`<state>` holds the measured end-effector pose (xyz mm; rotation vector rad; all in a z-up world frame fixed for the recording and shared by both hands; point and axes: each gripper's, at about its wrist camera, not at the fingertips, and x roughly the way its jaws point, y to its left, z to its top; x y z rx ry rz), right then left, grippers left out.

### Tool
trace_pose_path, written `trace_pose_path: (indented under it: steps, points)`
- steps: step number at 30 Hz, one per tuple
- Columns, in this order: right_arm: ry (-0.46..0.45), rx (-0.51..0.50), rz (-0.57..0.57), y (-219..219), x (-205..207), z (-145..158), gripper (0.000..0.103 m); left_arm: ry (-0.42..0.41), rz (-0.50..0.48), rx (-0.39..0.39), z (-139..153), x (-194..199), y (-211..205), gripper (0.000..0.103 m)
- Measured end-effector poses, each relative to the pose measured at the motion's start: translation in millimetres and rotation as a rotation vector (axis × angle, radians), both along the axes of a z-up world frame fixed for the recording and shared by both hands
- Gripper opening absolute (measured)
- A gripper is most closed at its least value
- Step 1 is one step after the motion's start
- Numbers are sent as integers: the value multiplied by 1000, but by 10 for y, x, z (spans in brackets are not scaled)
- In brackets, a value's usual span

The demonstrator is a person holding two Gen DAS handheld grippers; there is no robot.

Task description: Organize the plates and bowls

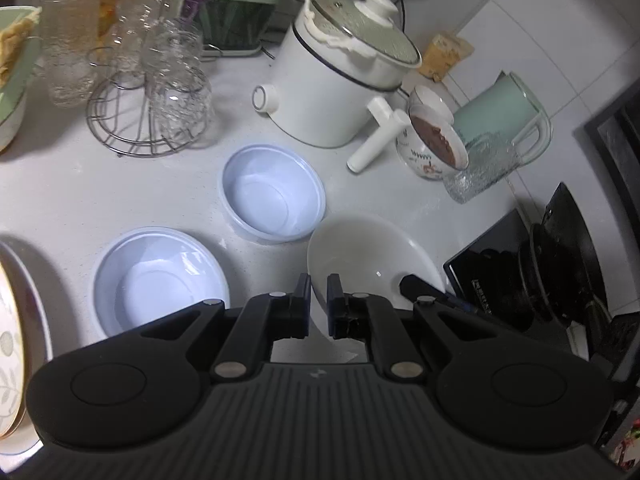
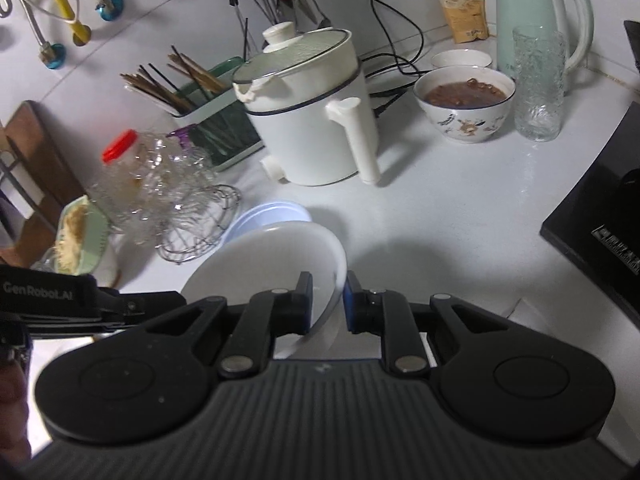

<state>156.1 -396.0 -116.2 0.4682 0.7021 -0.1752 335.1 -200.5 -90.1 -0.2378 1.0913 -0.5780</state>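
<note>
Left gripper [image 1: 319, 306]: jaws nearly closed, pinching the near left rim of a white bowl [image 1: 372, 256]. Right gripper [image 2: 328, 302]: jaws narrowly parted, clamped on the right rim of the same white bowl [image 2: 272, 264], which tilts and hangs clear of the counter [image 2: 440, 216] between the two tools. Beyond the left gripper, two pale plastic bowls sit upright and empty on the counter: one near left [image 1: 160, 280], one farther and toward the middle [image 1: 272, 192], close together but apart. Far centre: a white electric pot [image 1: 332, 92] with a glass lid and a long handle. Right of the pot: a patterned bowl of brown food [image 2: 464, 100], a textured glass [image 2: 538, 84] just beside it, a pale green kettle [image 2: 532, 16] behind. Far left: upturned glasses on a wire rack [image 1: 140, 120], a red-capped jar [image 2: 120, 152], a chopstick holder [image 2: 208, 104]. Near left edge: part of a patterned plate [image 1: 12, 344]. Right edge: a black stove [image 2: 592, 208].
</note>
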Motion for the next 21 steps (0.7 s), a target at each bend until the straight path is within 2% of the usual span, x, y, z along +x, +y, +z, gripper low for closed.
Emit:
trace_pose_path:
  steps: [4, 10, 21]
  points:
    - [-19, 44, 25, 46, -27, 20, 19, 5, 19, -8, 43, -22, 119, 9]
    - [-27, 44, 61, 150, 13, 80, 19, 7, 50, -14, 61, -31, 296, 9]
    - [-18, 43, 204, 501, 275, 85, 19, 17, 187, -28, -1, -5, 799, 9]
